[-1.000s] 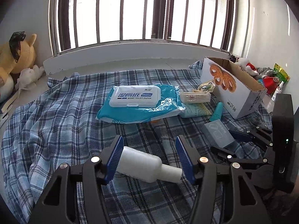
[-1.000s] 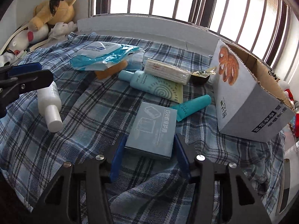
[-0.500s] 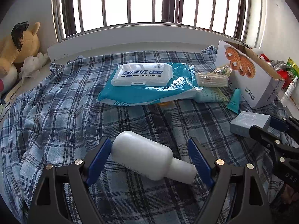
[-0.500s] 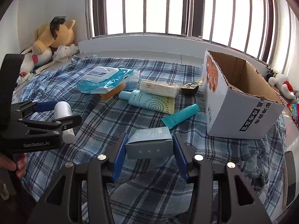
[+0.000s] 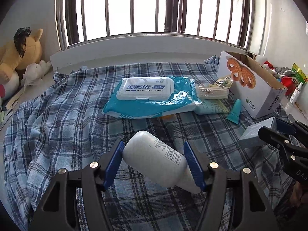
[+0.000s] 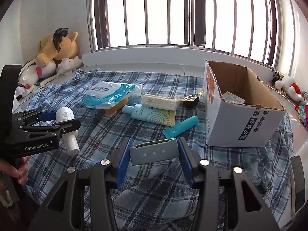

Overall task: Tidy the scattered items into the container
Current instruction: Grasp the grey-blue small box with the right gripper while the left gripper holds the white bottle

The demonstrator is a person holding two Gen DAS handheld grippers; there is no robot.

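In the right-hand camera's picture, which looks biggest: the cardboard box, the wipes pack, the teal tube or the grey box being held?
1. cardboard box
2. grey box, though it is nearest the camera
3. wipes pack
4. teal tube

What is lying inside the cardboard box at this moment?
In the right wrist view, the cardboard box is open on top, and one pale printed packet lies against its near wall. The box floor behind that wall is hidden, so more items may be there.
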